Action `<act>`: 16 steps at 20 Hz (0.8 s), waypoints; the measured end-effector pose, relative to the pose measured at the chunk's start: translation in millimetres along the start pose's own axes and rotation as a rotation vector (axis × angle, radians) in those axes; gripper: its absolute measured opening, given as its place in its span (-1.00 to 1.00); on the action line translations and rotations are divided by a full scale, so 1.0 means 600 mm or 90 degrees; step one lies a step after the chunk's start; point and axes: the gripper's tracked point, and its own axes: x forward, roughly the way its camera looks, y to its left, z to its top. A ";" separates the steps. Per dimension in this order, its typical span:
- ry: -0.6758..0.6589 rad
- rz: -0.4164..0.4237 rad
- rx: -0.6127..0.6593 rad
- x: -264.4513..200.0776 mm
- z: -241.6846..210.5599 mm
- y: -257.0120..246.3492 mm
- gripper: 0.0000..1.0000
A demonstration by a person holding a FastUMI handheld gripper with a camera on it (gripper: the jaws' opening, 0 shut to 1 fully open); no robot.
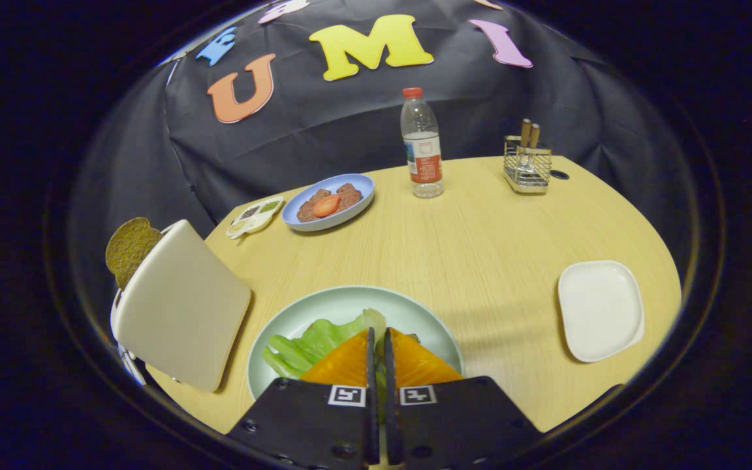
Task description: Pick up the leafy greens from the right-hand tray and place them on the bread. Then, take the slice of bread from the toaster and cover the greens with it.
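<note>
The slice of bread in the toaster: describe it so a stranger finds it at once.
Start at the pale green plate under the gripper, whose fingers are nearly closed on the lettuce. Beside it stands the cream toaster. The bread pokes from its top, brown and grainy.

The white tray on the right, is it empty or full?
Empty. The white tray shows only its bare surface; the greens lie on the plate by the nearly shut jaws.

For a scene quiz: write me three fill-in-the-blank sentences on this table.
1. The gripper, fingers nearly together, holds the leafy greens over the pale green ____.
2. A brown bread slice sticks up from the ____.
3. The white tray is ____.

Missing words: plate; toaster; empty
</note>
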 end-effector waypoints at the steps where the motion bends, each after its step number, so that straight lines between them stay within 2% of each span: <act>1: -0.002 -0.005 -0.006 -0.001 0.003 -0.006 -0.88; 3: -0.001 -0.001 -0.012 0.000 0.002 -0.008 -0.67; 9: -0.024 0.002 -0.054 -0.017 0.014 -0.013 0.79; 12: -0.013 0.005 -0.062 -0.029 0.007 -0.021 0.87; 16: -0.058 0.007 -0.071 -0.097 0.050 -0.014 0.93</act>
